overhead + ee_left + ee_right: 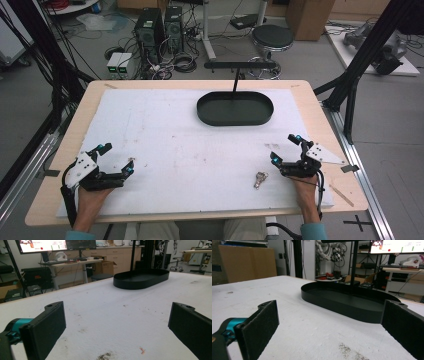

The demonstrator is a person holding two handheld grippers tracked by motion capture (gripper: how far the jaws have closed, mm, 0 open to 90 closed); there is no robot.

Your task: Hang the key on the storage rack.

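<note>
A black oval tray (235,108) with a thin upright post sits at the far middle of the white mat (165,145); it also lies ahead in the left gripper view (141,278) and close ahead in the right gripper view (347,301). A small metallic object (259,179) rests on the mat near the front right. My left gripper (117,157) is open at the front left, nothing between its jaws. My right gripper (286,148) is open at the front right, just right of the metallic object, jaws empty. Both point toward the far side of the table.
The wooden table edge (200,216) frames the mat. Black frame struts (357,65) stand at the right and left sides. Beyond the table are computer towers (160,30), a stool (272,37) and cables on the floor. Small stains mark the mat (105,356).
</note>
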